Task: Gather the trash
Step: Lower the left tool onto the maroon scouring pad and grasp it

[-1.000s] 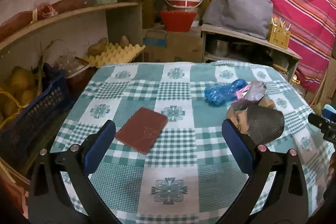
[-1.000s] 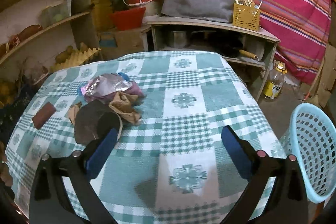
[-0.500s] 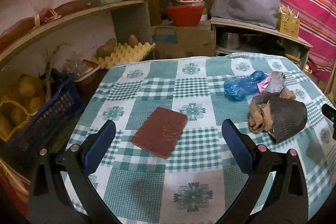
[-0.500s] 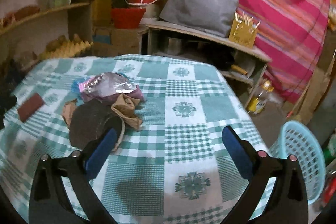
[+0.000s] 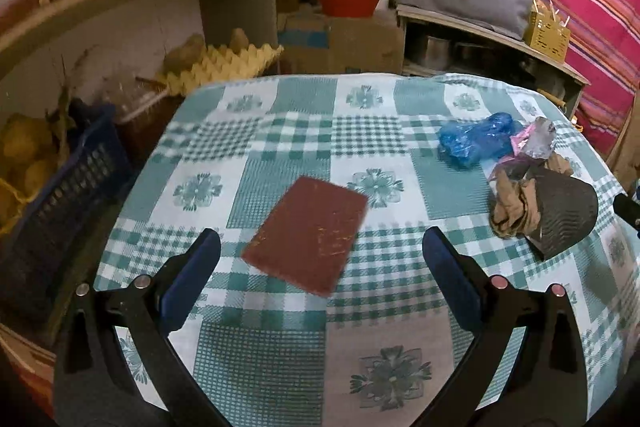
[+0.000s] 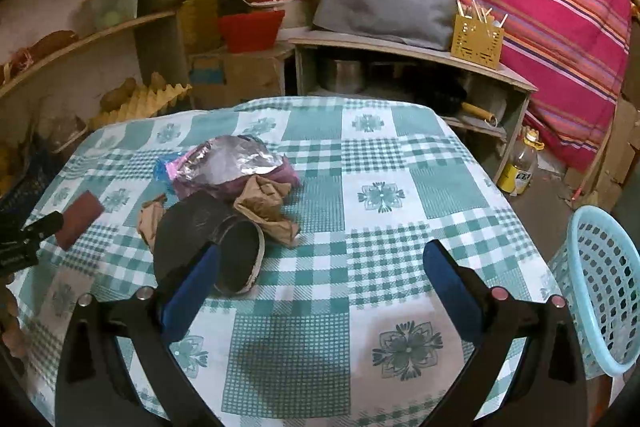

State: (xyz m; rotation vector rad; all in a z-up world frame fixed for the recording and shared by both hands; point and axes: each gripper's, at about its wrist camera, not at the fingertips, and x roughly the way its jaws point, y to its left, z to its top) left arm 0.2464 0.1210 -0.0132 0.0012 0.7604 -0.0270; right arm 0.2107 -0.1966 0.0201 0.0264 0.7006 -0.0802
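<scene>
- Cluttered storage shelves and a striped pink cloth ring the table, which wears a green checked cover; we read it from left to right.
- At the left, our left claw stands wide with nothing between its jaws, and the flat red-brown pad lies on the cover just ahead of it, almost centred in the gap.
- That pad's long axis runs from near-left to far-right, skewed across the line between the jaws, so we judge a small wrist turn would let the jaws meet its long edges.
- Further right sits the heap: a blue plastic bag, a silver foil wrapper, a crumpled brown paper and a dark round lid, all touching or overlapping.
- Our right claw is also wide and empty; the heap lies ahead and to its left, the lid beside its left finger.
- At the far right, the light blue basket stands off the table edge, nearer the right claw.
- We judge the left claw nearer the pad, the right claw nearer the heap.
</scene>
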